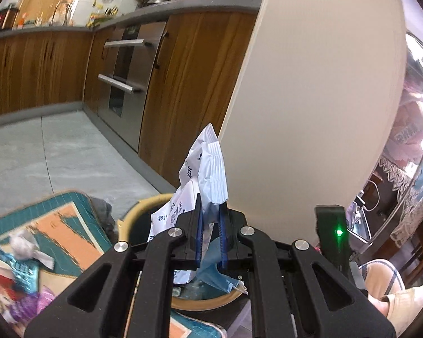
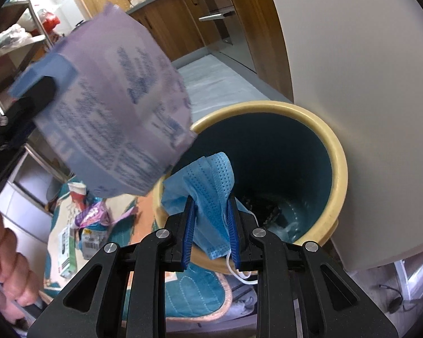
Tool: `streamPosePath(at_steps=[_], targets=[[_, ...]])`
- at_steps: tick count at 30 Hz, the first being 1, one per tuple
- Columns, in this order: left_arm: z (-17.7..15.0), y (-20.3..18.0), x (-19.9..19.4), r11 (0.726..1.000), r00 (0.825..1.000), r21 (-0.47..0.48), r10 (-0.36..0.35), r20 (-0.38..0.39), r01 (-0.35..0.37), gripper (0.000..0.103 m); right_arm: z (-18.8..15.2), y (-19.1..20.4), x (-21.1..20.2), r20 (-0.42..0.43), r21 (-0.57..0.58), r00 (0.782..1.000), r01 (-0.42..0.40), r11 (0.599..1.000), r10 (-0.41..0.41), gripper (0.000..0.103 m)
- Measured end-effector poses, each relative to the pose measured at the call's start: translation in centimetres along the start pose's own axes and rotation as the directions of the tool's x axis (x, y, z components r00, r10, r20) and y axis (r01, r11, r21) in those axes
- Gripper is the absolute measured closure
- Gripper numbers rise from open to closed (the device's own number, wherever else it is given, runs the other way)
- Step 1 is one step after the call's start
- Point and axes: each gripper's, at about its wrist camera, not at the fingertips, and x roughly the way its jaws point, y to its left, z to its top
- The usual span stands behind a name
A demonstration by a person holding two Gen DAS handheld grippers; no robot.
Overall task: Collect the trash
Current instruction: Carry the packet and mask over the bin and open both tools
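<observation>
Gripping a crumpled white wrapper (image 1: 203, 174), the left gripper (image 1: 210, 226) has its blue pads closed tight on the lower part of it, and the wrapper stands up above the jaws. Dark blue print runs across the wrapper: Chinese characters and a few Latin letters, too creased to read for certain. In the right wrist view the same wrapper (image 2: 112, 118) looks pale lilac and blurred, with blocks of small blue print that cannot be made out.

The right gripper (image 2: 211, 233) is closed on a folded blue face mask (image 2: 208, 186), whose white ear loop (image 2: 239, 273) hangs below the pads. Both pieces of trash are held at the mouth of the bin (image 2: 339, 169), a round one with a cream rim and a dark blue inside; the mask hangs over its near edge, and the wrapper is over its left side. Something dark lies at the bottom of the bin.

A big pale panel (image 1: 318, 98) stands just behind the bin and blocks the view to the right. Left of the bin a teal and orange mat (image 1: 59, 225) lies on the floor, carrying more litter: a purple packet (image 2: 91, 215), a crumpled tissue (image 1: 28, 246), and a packet with a barcode (image 2: 94, 239). Wooden kitchen cabinets (image 1: 194, 84) and a steel oven (image 1: 127, 84) line the far side of the grey floor. A person's hand (image 2: 2, 262) shows at the left edge of the right wrist view.
</observation>
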Motion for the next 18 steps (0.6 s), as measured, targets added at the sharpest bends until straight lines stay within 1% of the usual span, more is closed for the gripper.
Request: streamPosePath(at_steps=[2,6,14,17,18], targets=[[-0.3,0.9,0.9,1.000,1.000,-0.027,0.011,-0.019,-0.011,0.094,-0.1,-0.1,0.2,-0.011,-0.002,1.000,0.005,1.000,-0.005,0.080],[-1.1,2.3,2.6,0.996,0.999,-0.091,0.002,-0.052,-0.006,0.094,-0.3,-0.1,0.7,-0.026,-0.007,1.000,0.011,1.000,-0.011,0.080],[-2.3,3.0,4.3,0.991,0.995,-0.133,0.004,-0.096,-0.017,0.093,-0.6,-0.3,1.2,-0.046,-0.011,0.999,0.018,1.000,-0.019,0.080],[-2.6,3.1,4.9,0.990,0.993,-0.141,0.009,-0.119,-0.026,0.090,-0.6,-0.3,1.6,-0.057,-0.008,0.998,0.025,1.000,-0.025,0.079],[-2.8,3.3,5.0,0.988,0.992,-0.152,0.008,-0.129,-0.027,0.087,-0.7,-0.4,1.7,-0.062,-0.005,0.998,0.026,1.000,-0.026,0.079]])
